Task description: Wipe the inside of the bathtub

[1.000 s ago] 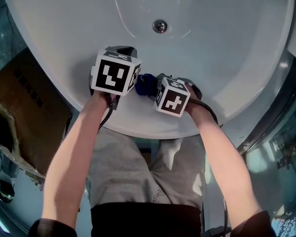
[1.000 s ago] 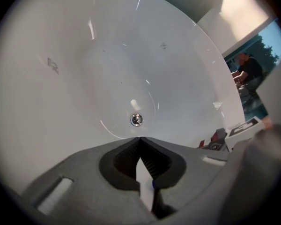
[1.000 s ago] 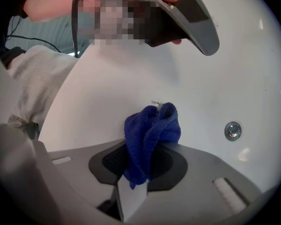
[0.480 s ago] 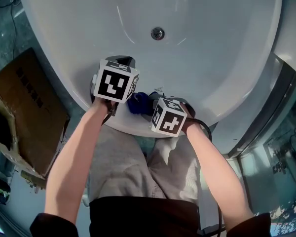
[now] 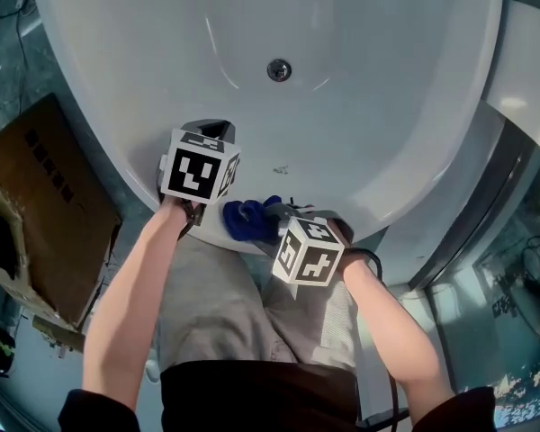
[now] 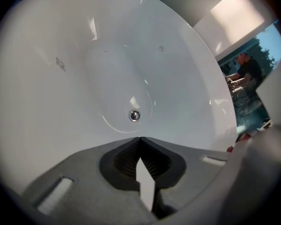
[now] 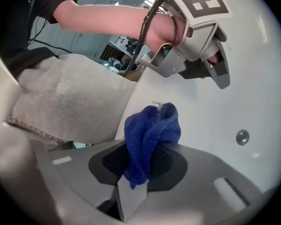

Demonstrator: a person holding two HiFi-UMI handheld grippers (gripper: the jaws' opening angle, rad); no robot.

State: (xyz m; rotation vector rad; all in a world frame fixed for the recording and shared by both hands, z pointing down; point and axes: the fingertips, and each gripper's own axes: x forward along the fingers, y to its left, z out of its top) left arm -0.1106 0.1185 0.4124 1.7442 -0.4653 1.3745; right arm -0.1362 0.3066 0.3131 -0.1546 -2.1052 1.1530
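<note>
Here, cloth (image 7: 151,128) (blue) — clamped in right tongs (image 7: 143,148)

The bathtub (image 5: 387,106) was plain glossy white all over with a shiny silver drain (image 5: 279,69), and the cloth (image 7: 152,130) was a deep royal blue. The left gripper (image 6: 140,142) and right gripper (image 7: 143,163) were both light grey with black ribbed pads (image 6: 124,162), and each had a white cube (image 5: 199,174) with black square markers on it. The person's shorts (image 5: 225,313) were pale beige-grey, the shirt (image 5: 252,394) black, and the cardboard (image 5: 45,196) off to the side was brown.
</note>
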